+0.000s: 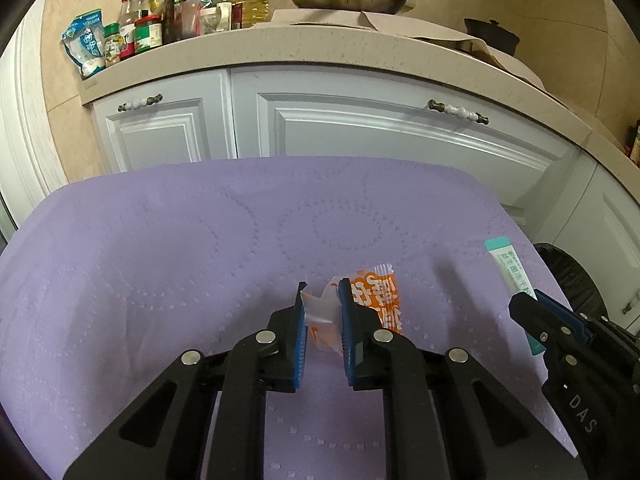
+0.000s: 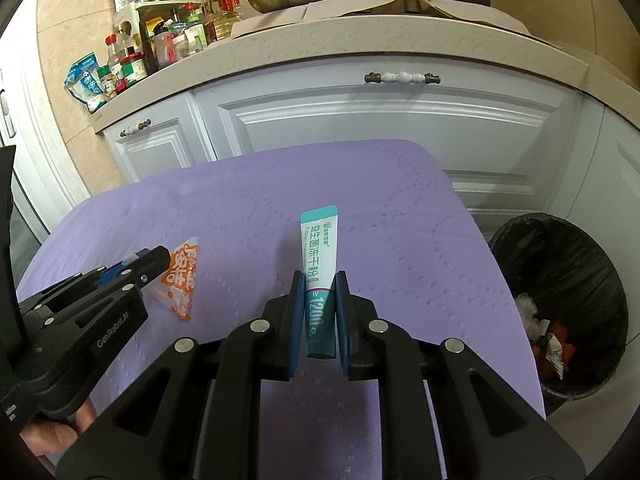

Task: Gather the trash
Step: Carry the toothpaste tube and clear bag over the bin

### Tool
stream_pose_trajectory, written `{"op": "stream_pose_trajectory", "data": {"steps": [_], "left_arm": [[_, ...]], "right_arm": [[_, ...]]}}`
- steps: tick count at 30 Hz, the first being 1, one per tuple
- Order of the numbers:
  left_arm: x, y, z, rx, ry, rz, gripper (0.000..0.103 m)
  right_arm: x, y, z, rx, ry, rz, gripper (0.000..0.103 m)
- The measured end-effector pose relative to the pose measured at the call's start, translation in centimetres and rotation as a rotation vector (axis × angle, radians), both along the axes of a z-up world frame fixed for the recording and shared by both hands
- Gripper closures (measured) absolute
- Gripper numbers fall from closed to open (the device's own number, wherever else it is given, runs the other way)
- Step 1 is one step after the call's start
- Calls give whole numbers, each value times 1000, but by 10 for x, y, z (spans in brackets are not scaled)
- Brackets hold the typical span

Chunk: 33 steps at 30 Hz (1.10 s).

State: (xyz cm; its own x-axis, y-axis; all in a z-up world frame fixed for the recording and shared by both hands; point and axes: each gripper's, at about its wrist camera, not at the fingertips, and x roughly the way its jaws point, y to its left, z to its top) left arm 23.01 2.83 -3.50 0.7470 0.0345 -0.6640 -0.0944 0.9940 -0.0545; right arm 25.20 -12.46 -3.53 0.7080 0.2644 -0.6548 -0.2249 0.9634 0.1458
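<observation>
My left gripper [image 1: 322, 300] pinches the orange wrapper [image 1: 378, 300] near the desk's [image 1: 160, 260] front edge; my right gripper [image 2: 320, 280] clamps the teal sachet [image 2: 319, 248]. I should lift both clear, then carry them over the bin [image 2: 560, 280] beyond the right edge before releasing.

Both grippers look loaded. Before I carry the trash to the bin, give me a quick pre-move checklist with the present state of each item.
1. Left gripper closed on the orange wrapper: ok, the pads pinch its clear end.
2. Right gripper closed on the teal sachet: ok, clamped near its lower half.
3. Either piece lifted clear of the purple cloth: cannot tell.
4. Bin open and reachable: ok, its black liner is open beside the table's right edge, with trash already inside.
5. Path from sachet to bin: ok, nothing lies on the cloth between them.
6. Other trash left on the cloth: ok, none visible.
</observation>
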Motion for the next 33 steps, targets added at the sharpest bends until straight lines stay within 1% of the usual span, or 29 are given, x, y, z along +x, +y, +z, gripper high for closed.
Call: {"op": "stream_pose_trajectory", "data": {"steps": [4, 8, 18, 25, 33], "left_arm": [[-5, -2, 5, 17, -21, 2, 88], [-11, -3, 13, 16, -41, 2, 89], [-39, -13, 44, 19, -123, -8, 89], [-57, -28, 63, 17, -169, -35, 89], [-72, -59, 75, 22, -205, -89, 89]], "right_arm": [[-1, -5, 4, 1, -16, -3, 88], [-5, -8, 10, 4, -34, -6, 88], [-29, -20, 38, -1, -112, -24, 88], [-52, -46, 59, 10, -164, -60, 88], [-71, -78, 70, 6, -201, -113, 88]]}}
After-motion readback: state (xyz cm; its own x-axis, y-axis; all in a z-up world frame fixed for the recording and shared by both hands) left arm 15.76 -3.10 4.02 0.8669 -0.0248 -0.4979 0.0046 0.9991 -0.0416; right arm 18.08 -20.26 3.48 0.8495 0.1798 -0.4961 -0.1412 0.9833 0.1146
